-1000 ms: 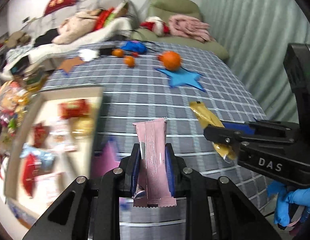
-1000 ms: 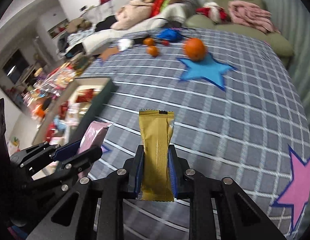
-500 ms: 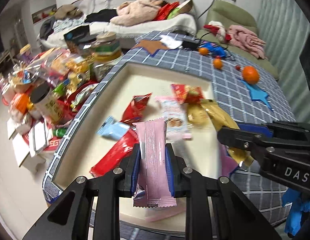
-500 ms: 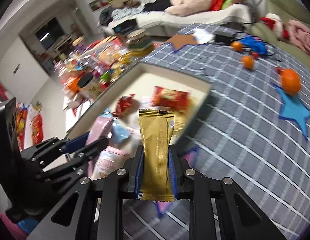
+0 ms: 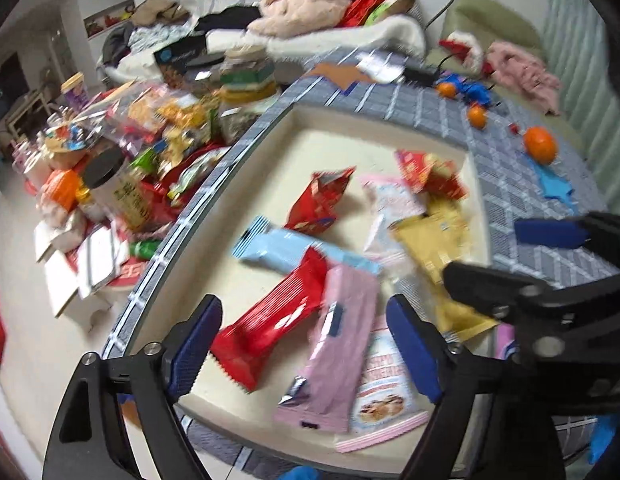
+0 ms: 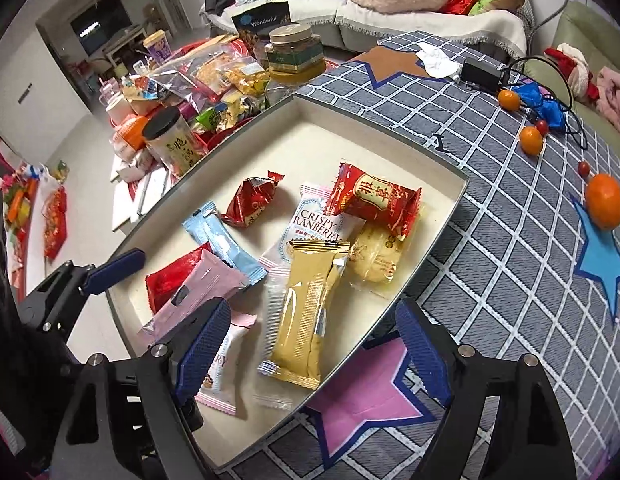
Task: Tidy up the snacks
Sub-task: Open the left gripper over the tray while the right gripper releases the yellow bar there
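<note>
A shallow cream-lined box (image 6: 310,148) (image 5: 349,148) lies on the grey checked cloth and holds several snack packets. My left gripper (image 5: 306,348) hangs over its near end with jaws opening. The pink packet (image 5: 333,352) (image 6: 198,292) lies loose below them, across a red packet (image 5: 270,324); the pads do not touch it. My right gripper (image 6: 311,352) is also opening. The gold packet (image 6: 306,312) rests flat in the box under it, free of the pads. Each gripper shows in the other's view: the right gripper (image 5: 521,260), the left gripper (image 6: 150,296).
Left of the box, a low table is crowded with snack bags (image 6: 214,76) and jars (image 6: 170,140). On the checked cloth (image 6: 509,240) lie oranges (image 6: 605,200), a blue star (image 6: 601,260) and a pink star (image 6: 361,392). A sofa piled with clothes stands behind.
Both grippers swung from over the checked cloth to over the box. Each was shut on its packet; both jaws have now spread, and the pink and gold packets lie in the box.
</note>
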{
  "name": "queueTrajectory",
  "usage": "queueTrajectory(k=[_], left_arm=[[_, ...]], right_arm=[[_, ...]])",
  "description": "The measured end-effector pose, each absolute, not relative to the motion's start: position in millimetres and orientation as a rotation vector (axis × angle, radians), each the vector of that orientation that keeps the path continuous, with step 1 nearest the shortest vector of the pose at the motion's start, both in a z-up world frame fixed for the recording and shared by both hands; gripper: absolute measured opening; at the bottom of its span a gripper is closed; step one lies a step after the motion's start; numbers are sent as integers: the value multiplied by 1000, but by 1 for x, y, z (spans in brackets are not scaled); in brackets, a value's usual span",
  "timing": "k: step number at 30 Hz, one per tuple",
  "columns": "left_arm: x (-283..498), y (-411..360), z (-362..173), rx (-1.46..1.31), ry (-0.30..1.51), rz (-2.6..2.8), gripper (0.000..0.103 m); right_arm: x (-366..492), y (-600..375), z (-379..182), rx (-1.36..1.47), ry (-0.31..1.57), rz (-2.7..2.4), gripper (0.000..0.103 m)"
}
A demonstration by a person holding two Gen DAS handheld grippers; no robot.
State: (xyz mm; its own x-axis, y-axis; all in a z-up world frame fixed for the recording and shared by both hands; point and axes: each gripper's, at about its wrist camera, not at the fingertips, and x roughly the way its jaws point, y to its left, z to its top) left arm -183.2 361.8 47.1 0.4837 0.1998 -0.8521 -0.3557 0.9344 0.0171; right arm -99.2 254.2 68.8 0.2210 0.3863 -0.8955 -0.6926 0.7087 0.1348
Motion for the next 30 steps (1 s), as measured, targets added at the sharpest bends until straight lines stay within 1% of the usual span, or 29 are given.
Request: queueTrajectory(k=[2, 3, 4, 30], left_arm=[[-184, 364, 44, -176, 1020, 351, 90], [-185, 365, 44, -180, 1018, 353, 90], [-186, 366, 44, -181, 1016, 351, 91], [-191, 353, 53, -125, 1034, 305, 91]], right_arm=[[-99, 256, 68, -349, 1121, 744, 86], [-99, 257, 67, -365, 1123, 733, 97], [-99, 258, 67, -381, 1120, 723, 103], [-109, 267, 69, -454, 1100, 725, 103]])
